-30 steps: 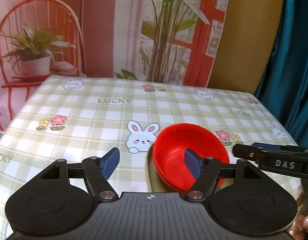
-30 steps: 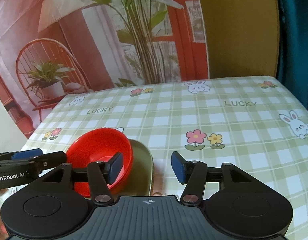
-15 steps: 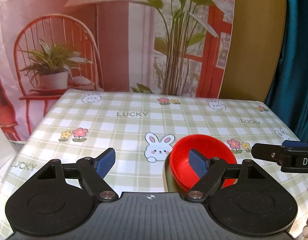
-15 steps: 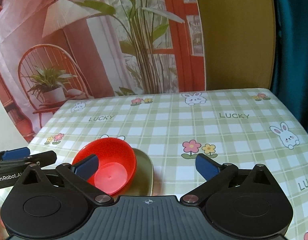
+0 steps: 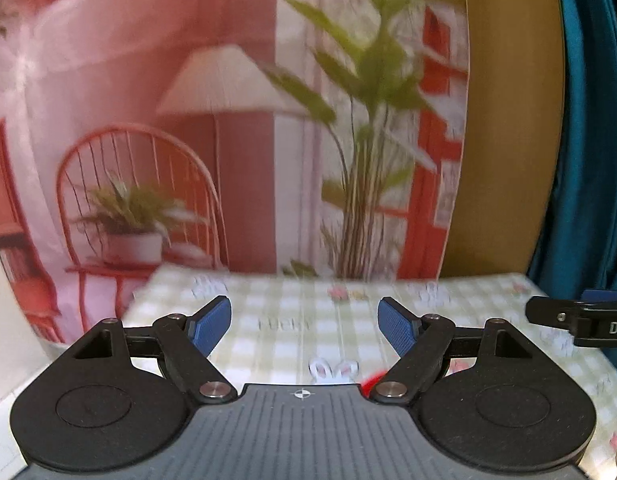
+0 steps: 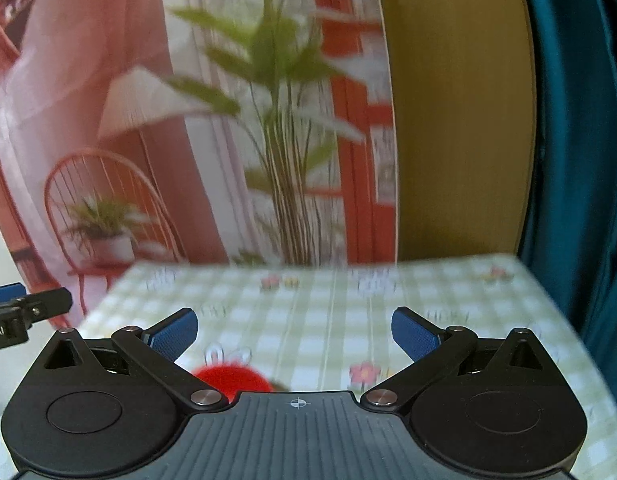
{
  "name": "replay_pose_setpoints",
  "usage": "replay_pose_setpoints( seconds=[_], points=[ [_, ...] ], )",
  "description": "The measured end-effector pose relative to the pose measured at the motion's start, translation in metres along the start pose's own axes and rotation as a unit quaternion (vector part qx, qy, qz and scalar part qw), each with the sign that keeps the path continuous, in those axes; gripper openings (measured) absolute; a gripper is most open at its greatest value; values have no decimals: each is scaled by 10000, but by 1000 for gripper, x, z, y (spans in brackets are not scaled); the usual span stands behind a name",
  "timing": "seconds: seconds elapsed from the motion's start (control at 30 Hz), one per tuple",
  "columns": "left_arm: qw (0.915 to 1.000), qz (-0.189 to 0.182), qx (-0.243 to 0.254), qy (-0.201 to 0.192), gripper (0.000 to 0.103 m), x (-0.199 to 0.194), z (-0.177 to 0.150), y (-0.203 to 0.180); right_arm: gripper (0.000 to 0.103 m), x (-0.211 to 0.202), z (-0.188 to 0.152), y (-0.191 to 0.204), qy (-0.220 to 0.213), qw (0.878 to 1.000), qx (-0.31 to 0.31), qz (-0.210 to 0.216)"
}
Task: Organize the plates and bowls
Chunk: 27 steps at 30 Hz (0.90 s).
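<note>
The red bowl (image 6: 232,378) shows only as a blurred strip just above my right gripper's body, with a sliver of the green plate (image 6: 279,385) beside it. In the left wrist view a small patch of the red bowl (image 5: 370,380) peeks out by the right finger's pivot. My left gripper (image 5: 304,322) is open above the table with nothing between its blue pads. My right gripper (image 6: 294,330) is open wide and also holds nothing. Both hang above and behind the bowl, apart from it.
The green checked tablecloth (image 6: 328,320) with bunnies and flowers stretches ahead to a printed backdrop (image 5: 228,160) of a chair, lamp and plant. A wooden panel (image 6: 460,120) and a teal curtain (image 6: 580,160) stand at the right. The right gripper's tip (image 5: 580,320) shows beside the left one.
Both grippers have risen and tipped upward, so the bowl and plate have slid down almost out of view. The right jaws have opened wide; the left jaws have widened slightly.
</note>
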<state>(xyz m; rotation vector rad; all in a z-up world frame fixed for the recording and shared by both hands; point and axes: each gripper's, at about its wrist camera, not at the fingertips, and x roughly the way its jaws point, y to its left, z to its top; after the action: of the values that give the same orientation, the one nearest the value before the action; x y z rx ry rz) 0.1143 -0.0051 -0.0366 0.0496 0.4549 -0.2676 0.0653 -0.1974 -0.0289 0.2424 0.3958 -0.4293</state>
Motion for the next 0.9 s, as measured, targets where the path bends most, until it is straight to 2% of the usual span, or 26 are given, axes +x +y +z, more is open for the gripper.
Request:
replay_pose_setpoints(
  seconds=[0.17, 0.33, 0.9],
  points=[
    [9988, 138, -13, -465, 84, -25, 34, 2, 103, -21, 35, -1, -367, 9993, -27, 13],
    [9969, 255, 82, -733, 87, -41, 55, -4, 103, -37, 55, -1, -621, 9980, -76, 59],
    [9961, 207, 103, -853, 88, -57, 58, -18, 103, -58, 62, 4, -848, 9963, -108, 101]
  ],
)
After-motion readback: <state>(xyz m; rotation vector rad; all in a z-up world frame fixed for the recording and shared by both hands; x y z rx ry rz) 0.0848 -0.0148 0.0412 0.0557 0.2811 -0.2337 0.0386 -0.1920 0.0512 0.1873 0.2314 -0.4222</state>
